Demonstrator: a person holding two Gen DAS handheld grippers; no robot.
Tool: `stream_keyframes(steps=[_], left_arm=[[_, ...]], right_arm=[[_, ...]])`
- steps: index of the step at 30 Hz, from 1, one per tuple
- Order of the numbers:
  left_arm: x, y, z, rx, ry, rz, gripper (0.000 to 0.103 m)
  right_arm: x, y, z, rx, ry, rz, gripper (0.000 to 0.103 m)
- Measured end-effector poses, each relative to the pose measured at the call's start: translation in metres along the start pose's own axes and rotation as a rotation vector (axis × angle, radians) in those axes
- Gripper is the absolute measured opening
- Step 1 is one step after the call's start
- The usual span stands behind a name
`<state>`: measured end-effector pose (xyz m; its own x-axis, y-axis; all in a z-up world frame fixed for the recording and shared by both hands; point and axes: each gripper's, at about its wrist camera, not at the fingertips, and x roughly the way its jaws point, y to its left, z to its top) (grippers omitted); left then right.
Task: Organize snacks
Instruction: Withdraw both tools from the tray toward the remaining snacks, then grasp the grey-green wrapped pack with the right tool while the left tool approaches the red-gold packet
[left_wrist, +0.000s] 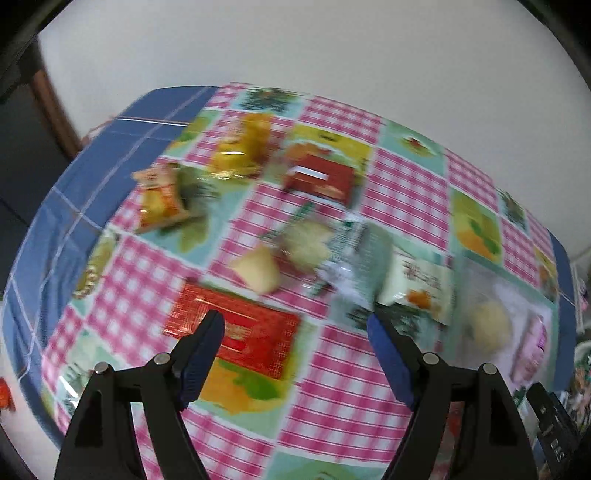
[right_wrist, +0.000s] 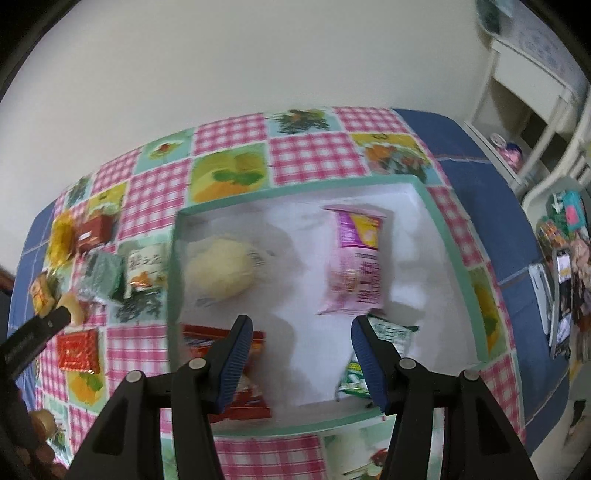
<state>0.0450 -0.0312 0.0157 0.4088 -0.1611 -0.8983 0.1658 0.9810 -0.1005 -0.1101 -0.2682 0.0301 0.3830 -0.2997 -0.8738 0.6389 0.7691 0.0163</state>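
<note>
My left gripper (left_wrist: 295, 323) hangs open over the checked tablecloth, with nothing between its fingers. A red foil packet (left_wrist: 236, 328) lies under its left finger. Loose snacks lie beyond it: a yellow packet (left_wrist: 240, 147), a red box (left_wrist: 321, 177), an orange packet (left_wrist: 162, 195), pale buns (left_wrist: 258, 273) and a white packet (left_wrist: 417, 288). My right gripper (right_wrist: 301, 328) is open and empty above a white tray with a green rim (right_wrist: 295, 192). The tray holds a wrapped bun (right_wrist: 221, 269), a pink packet (right_wrist: 358, 258), a red packet (right_wrist: 236, 369) and a green-white packet (right_wrist: 380, 347).
A blue cloth (right_wrist: 476, 177) shows around the checked tablecloth at the table's edges. A white wall stands behind the table. White shelving (right_wrist: 535, 92) and assorted clutter (right_wrist: 561, 258) stand off the table's right side. The left gripper's arm (right_wrist: 37, 332) shows at the left of the right wrist view.
</note>
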Motion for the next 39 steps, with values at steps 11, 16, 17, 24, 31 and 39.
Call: stream_keyframes(steps=[11,16,17,24,31,39], left_arm=[[0.005,0.037,0.009,-0.077,-0.006,0.053,0.094],[0.007,0.045,0.009,-0.088,-0.018,0.086,0.1],[0.008,0.046,0.008,-0.09,-0.018,0.088,0.1],[0.011,0.05,0.009,-0.084,-0.043,0.078,0.1],[0.02,0.06,0.014,-0.112,-0.02,0.065,0.101],[0.045,0.072,0.014,-0.135,0.058,0.066,0.101]], right_arm=[[-0.002,0.054,-0.008,-0.114,-0.017,0.035,0.077],[0.005,0.068,-0.012,-0.138,-0.016,0.08,0.103],[0.007,0.069,-0.012,-0.137,-0.017,0.084,0.103],[0.014,0.069,-0.013,-0.116,-0.033,0.11,0.103],[0.016,0.081,-0.009,-0.121,-0.049,0.148,0.103],[0.021,0.117,-0.007,-0.18,-0.044,0.196,0.103]])
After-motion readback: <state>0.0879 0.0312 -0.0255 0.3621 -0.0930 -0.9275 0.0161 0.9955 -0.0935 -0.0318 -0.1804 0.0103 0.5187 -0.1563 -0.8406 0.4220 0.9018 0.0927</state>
